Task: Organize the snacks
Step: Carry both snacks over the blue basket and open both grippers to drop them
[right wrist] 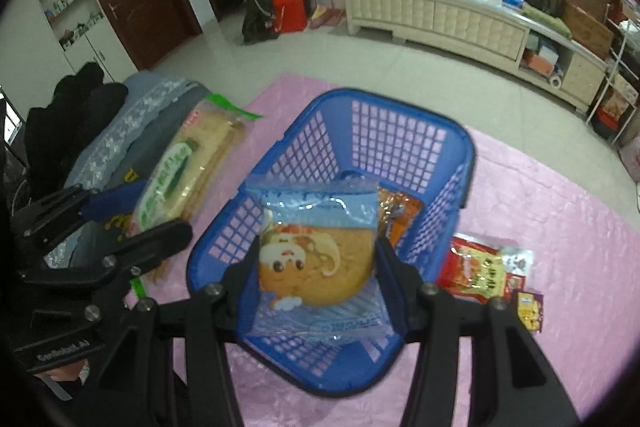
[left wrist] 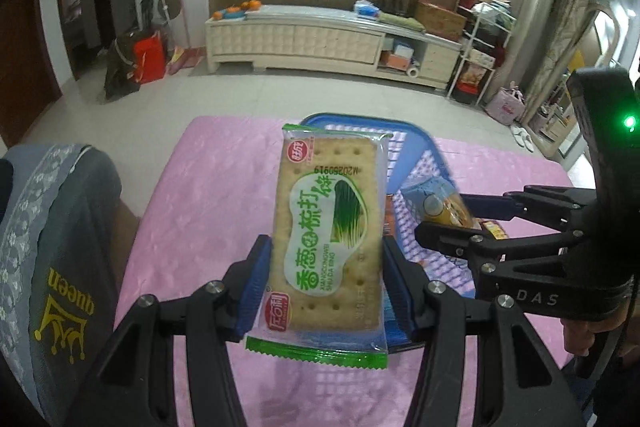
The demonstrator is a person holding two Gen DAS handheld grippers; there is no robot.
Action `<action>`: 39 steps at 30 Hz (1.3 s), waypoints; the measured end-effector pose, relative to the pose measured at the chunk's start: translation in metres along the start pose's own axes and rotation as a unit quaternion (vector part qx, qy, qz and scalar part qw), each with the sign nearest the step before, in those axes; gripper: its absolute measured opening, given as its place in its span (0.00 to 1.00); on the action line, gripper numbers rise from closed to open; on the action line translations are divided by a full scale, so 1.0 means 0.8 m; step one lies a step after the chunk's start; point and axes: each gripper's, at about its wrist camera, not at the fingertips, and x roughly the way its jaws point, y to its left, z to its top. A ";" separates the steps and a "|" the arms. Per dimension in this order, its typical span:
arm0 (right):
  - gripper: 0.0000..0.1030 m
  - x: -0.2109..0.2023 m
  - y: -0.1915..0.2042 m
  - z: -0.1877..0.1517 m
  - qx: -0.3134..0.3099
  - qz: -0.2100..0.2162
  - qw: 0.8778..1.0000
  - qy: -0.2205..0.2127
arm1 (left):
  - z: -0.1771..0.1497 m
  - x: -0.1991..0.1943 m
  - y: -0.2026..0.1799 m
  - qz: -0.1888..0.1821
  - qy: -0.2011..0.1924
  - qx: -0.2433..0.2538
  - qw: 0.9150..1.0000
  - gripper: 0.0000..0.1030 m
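Note:
My left gripper (left wrist: 325, 289) is shut on a green-edged cracker packet (left wrist: 326, 231), held upright above the pink cloth beside the blue basket (left wrist: 412, 155). In the right wrist view the same cracker packet (right wrist: 182, 179) shows at the left, in the left gripper (right wrist: 132, 217). My right gripper (right wrist: 314, 285) is shut on a blue-wrapped round cookie packet (right wrist: 316, 259), held over the blue basket (right wrist: 400, 143). An orange snack pack (right wrist: 400, 215) lies inside the basket. The right gripper (left wrist: 452, 221) and its cookie packet (left wrist: 444, 205) appear at the right of the left wrist view.
A red snack packet (right wrist: 478, 273) and a small purple packet (right wrist: 530, 309) lie on the pink cloth (right wrist: 560, 227) right of the basket. A grey garment (left wrist: 52, 247) on a person's lap borders the cloth's left side. A cream cabinet (left wrist: 320, 41) stands across the tiled floor.

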 end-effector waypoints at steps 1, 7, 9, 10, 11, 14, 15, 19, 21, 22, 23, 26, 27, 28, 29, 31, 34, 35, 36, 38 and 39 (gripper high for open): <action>0.55 0.011 0.005 0.001 0.000 -0.005 1.000 0.009 | 0.000 0.003 0.007 0.000 0.002 -0.005 1.000 0.50; 0.55 0.066 0.015 0.007 0.004 -0.020 0.999 0.051 | 0.002 0.027 0.035 0.000 0.015 -0.029 0.999 0.50; 0.55 0.080 0.015 0.009 0.005 -0.023 0.998 0.062 | 0.001 0.034 0.040 -0.004 0.018 -0.035 0.999 0.50; 0.55 0.090 0.017 0.012 0.003 -0.027 0.997 0.067 | 0.000 0.036 0.044 -0.005 0.018 -0.037 0.999 0.50; 0.55 0.096 0.019 0.014 0.001 -0.029 0.997 0.070 | 0.001 0.039 0.048 -0.007 0.019 -0.040 0.999 0.50; 0.56 0.114 0.022 0.018 0.003 -0.034 0.996 0.087 | 0.001 0.042 0.053 -0.009 0.022 -0.046 0.999 0.50; 0.56 0.117 0.022 0.020 0.004 -0.029 0.995 0.095 | 0.000 0.043 0.053 -0.011 0.024 -0.047 0.999 0.50; 0.64 0.130 0.033 0.025 -0.015 -0.047 0.994 0.101 | -0.002 0.038 0.055 -0.010 0.024 -0.047 0.999 0.50; 0.84 0.127 0.035 0.026 -0.020 -0.052 0.994 0.095 | -0.002 0.036 0.055 -0.007 0.026 -0.049 0.998 0.50; 0.85 0.123 0.035 0.025 -0.020 -0.045 0.995 0.090 | -0.001 0.034 0.056 -0.007 0.025 -0.049 0.998 0.50; 0.85 0.119 0.035 0.025 -0.020 -0.039 0.995 0.086 | -0.002 0.031 0.055 -0.006 0.025 -0.050 0.998 0.50; 0.88 0.102 0.032 0.024 -0.016 -0.028 0.996 0.078 | -0.001 0.024 0.053 -0.004 0.023 -0.049 0.999 0.50; 0.88 0.095 0.031 0.024 -0.014 -0.030 0.997 0.074 | 0.000 0.020 0.050 -0.003 0.021 -0.047 0.999 0.50; 0.88 0.085 0.029 0.024 -0.010 -0.033 0.997 0.066 | 0.002 0.016 0.047 -0.003 0.019 -0.045 0.999 0.50; 0.89 0.078 0.026 0.022 -0.007 -0.034 0.998 0.061 | 0.003 0.012 0.044 -0.003 0.016 -0.042 0.999 0.50; 0.90 0.062 0.019 0.021 0.002 -0.037 0.998 0.052 | 0.005 0.004 0.034 -0.005 0.011 -0.035 0.999 0.50; 0.94 0.037 0.004 0.014 0.009 -0.042 0.998 0.039 | 0.006 -0.004 0.019 -0.009 0.007 -0.026 1.000 0.50; 0.94 0.028 0.000 0.011 0.010 -0.045 0.998 0.035 | 0.008 -0.007 0.009 -0.012 0.005 -0.020 1.000 0.50; 0.95 0.020 -0.003 0.008 0.011 -0.048 0.998 0.030 | 0.008 -0.008 0.001 -0.014 0.005 -0.015 1.000 0.50; 0.95 0.004 -0.012 0.001 0.017 -0.060 0.998 0.022 | 0.009 -0.008 -0.013 -0.018 0.006 -0.005 1.000 0.50; 0.95 0.001 -0.015 -0.002 0.019 -0.063 0.998 0.018 | 0.009 -0.007 -0.019 -0.020 0.007 -0.002 1.000 0.50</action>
